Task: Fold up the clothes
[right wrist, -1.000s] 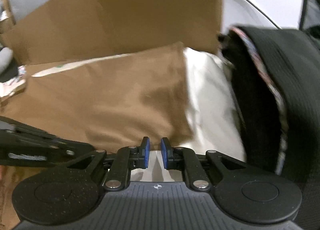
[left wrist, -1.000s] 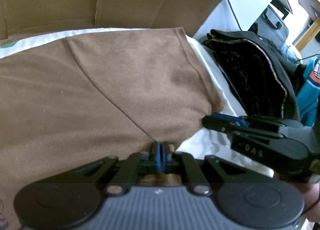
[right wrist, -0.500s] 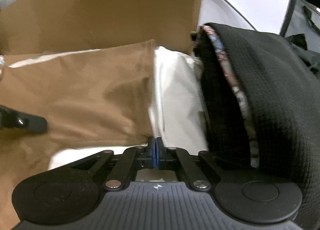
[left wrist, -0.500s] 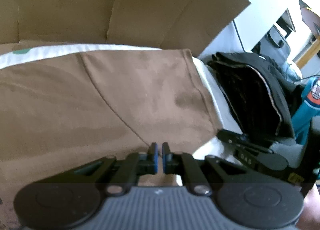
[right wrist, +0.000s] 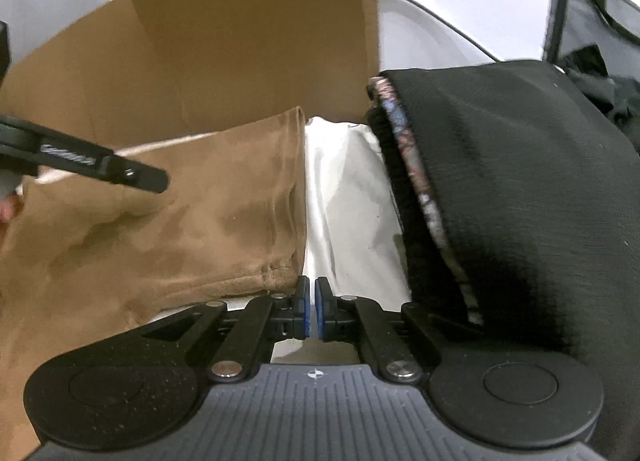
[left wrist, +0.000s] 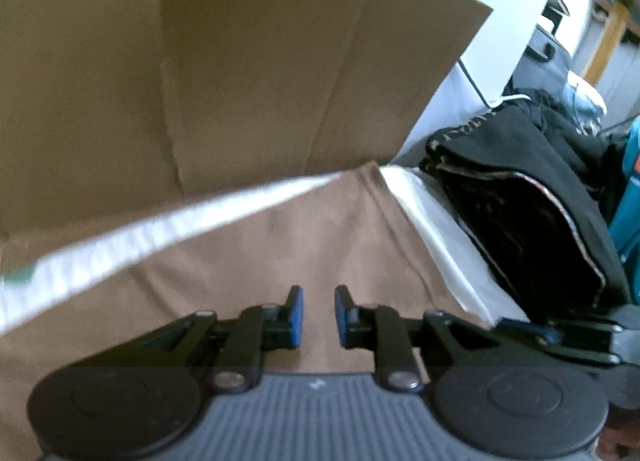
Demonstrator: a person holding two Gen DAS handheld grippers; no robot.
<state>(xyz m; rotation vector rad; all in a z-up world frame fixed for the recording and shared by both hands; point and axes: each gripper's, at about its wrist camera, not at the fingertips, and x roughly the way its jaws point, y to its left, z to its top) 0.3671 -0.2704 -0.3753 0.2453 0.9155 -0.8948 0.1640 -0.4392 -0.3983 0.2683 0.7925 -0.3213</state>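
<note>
A brown garment (left wrist: 280, 253) lies spread on a white sheet (left wrist: 448, 245). My left gripper (left wrist: 319, 315) hovers open over its middle, nothing between the blue pads. In the right wrist view the same brown garment (right wrist: 180, 245) ends at a hemmed corner right at my right gripper (right wrist: 311, 307), whose pads are pressed almost together on that corner. One of the left gripper's fingers (right wrist: 132, 175) reaches in over the cloth from the left. The right gripper (left wrist: 532, 331) also shows low at the garment's right edge.
A cardboard sheet (left wrist: 240, 81) stands upright behind the garment. A pile of black clothes with a patterned edge (right wrist: 520, 201) sits close on the right, past a strip of white sheet (right wrist: 352, 201). Teal fabric (left wrist: 628, 213) and bags lie further right.
My left gripper let go of the brown garment, opened wide and lifted, tilting toward the cardboard. My right gripper closed at the garment's right corner and stays there.
</note>
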